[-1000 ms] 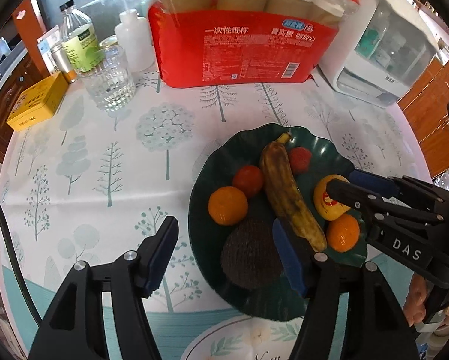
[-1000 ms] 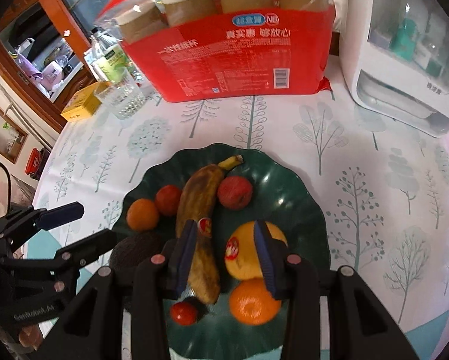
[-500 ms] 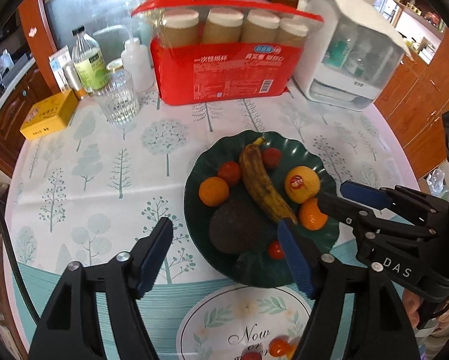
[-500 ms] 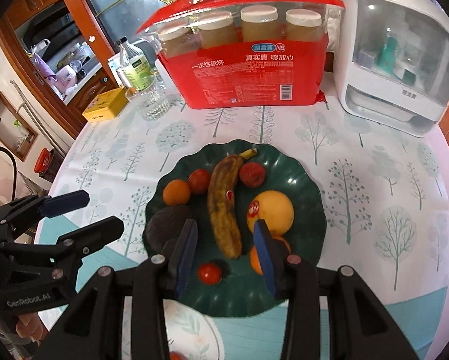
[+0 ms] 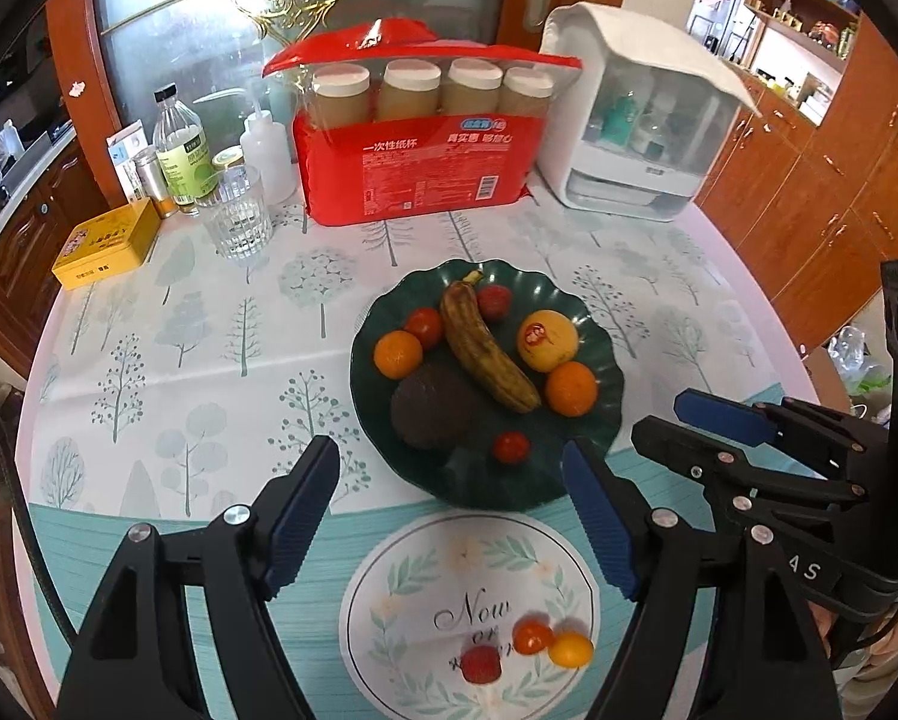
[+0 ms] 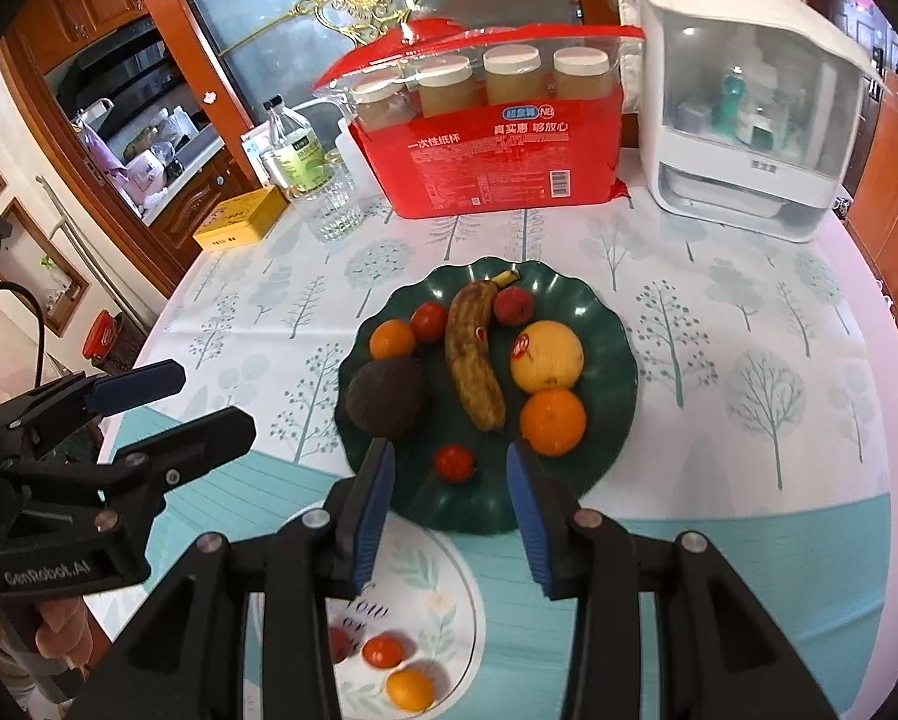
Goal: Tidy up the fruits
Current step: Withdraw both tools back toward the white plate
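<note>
A dark green plate (image 5: 598, 324) holds a spotted banana (image 5: 484, 348), a dark avocado (image 5: 431, 408), a yellow stickered fruit (image 5: 547, 333), two oranges, red tomatoes and a cherry tomato (image 5: 510, 447). Three small fruits (image 5: 531, 638) lie on the round print near the table's front edge. My left gripper (image 5: 449, 450) hovers above the plate's near rim. Its jaws are opening, with nothing between them. My right gripper (image 6: 450, 450) hangs over the same rim above the cherry tomato (image 6: 454, 462), open and empty. Each gripper shows in the other's view: right (image 5: 658, 417), left (image 6: 212, 396).
At the back stand a red pack of paper cups (image 5: 413, 162), a white appliance (image 5: 634, 138), a drinking glass (image 5: 239, 216), bottles (image 5: 182, 153) and a yellow tin (image 5: 107, 243). The round table's edge curves close on the right, with wooden cabinets beyond.
Both grippers have drawn back and risen from the plate, which now looks smaller and farther. The left jaws stand wider. The small fruits on the round print have come into view.
</note>
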Demonstrator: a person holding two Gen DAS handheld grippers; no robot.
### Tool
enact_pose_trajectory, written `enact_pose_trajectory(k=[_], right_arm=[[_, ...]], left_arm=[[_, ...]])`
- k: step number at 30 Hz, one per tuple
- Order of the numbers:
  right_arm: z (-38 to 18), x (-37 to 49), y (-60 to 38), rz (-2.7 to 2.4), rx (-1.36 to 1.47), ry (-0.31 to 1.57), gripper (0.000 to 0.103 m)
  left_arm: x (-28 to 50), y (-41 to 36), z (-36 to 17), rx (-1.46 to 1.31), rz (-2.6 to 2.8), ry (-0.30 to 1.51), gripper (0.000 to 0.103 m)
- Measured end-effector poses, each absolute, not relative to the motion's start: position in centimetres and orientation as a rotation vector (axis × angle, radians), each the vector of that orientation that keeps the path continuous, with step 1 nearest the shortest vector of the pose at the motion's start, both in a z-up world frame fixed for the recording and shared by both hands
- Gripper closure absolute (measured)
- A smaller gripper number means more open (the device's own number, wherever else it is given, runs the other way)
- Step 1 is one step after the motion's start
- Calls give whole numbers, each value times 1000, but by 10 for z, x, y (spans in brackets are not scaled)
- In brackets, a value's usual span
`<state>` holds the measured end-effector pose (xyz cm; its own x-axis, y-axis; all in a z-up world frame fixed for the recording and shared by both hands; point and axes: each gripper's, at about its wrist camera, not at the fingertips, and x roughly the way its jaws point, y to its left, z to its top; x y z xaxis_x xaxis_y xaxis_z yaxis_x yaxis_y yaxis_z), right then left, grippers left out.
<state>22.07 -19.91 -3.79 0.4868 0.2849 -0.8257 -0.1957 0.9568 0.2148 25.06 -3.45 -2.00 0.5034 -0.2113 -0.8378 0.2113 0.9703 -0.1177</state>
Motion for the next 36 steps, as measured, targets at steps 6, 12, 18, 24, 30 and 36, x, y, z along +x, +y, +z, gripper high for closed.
enact_pose_trajectory(k=[6, 12, 18, 24, 30, 36], right_arm=[[-30, 190, -198, 288, 111, 1000, 63], [-28, 163, -196, 277, 116, 988, 63], [-31, 141, -193, 267, 97, 982, 63], [-35, 121, -192, 254, 100, 979, 63], [-52, 106, -196, 238, 129, 1002, 63], [-77, 93, -200, 214, 128, 1043, 63]], left_arm=[[224, -31, -9, -7, -279, 983, 26], [197, -31, -3, 6, -291, 950, 24], [172, -33, -4, 29, -303, 925, 23], [151, -34, -4, 63, -303, 888, 22], [134, -35, -17, 65, -307, 882, 20], [119, -36, -40, 92, -289, 883, 20]])
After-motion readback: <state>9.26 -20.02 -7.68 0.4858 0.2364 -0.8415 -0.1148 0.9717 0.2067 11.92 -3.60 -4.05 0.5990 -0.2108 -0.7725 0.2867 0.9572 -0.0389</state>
